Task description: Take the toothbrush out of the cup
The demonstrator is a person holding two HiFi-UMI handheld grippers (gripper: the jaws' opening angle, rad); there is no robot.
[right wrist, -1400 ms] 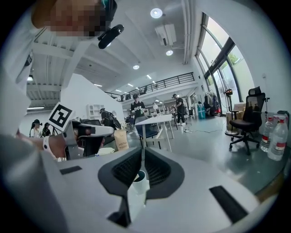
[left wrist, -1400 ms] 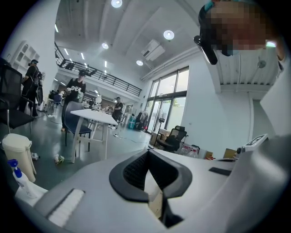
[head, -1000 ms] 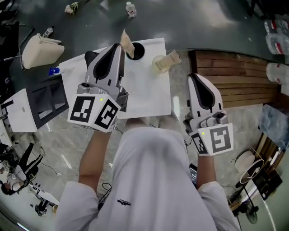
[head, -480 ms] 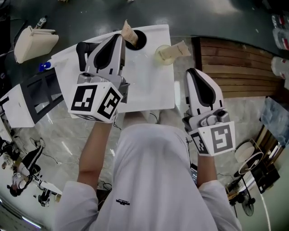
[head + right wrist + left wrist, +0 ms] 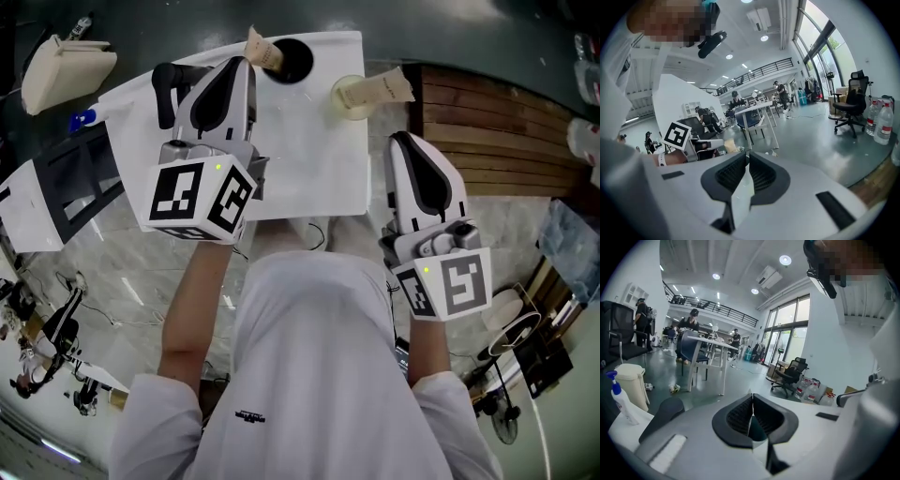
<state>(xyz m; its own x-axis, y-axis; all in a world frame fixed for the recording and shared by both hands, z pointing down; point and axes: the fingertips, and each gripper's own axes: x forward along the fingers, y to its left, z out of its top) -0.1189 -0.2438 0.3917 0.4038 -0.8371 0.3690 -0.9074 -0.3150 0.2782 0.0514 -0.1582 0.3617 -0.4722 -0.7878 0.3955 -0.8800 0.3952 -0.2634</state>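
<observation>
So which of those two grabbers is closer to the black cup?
Left. The left gripper is over the white table, its tip just left of the black cup. The right gripper is past the table's right edge, well back from it.

Your white counter [image 5: 309,169] stands where the pale marbled floor [image 5: 122,272] meets a darker one. Near its far edge sits a black cup [image 5: 295,61], and a tan packet [image 5: 261,49] leans out of it on its left side. Just right of the black cup stands a clear cup [image 5: 347,97] with a second tan packet [image 5: 386,87] poking out to the right. Well left of the black cup lies a black object [image 5: 165,84], partly hidden.
</observation>
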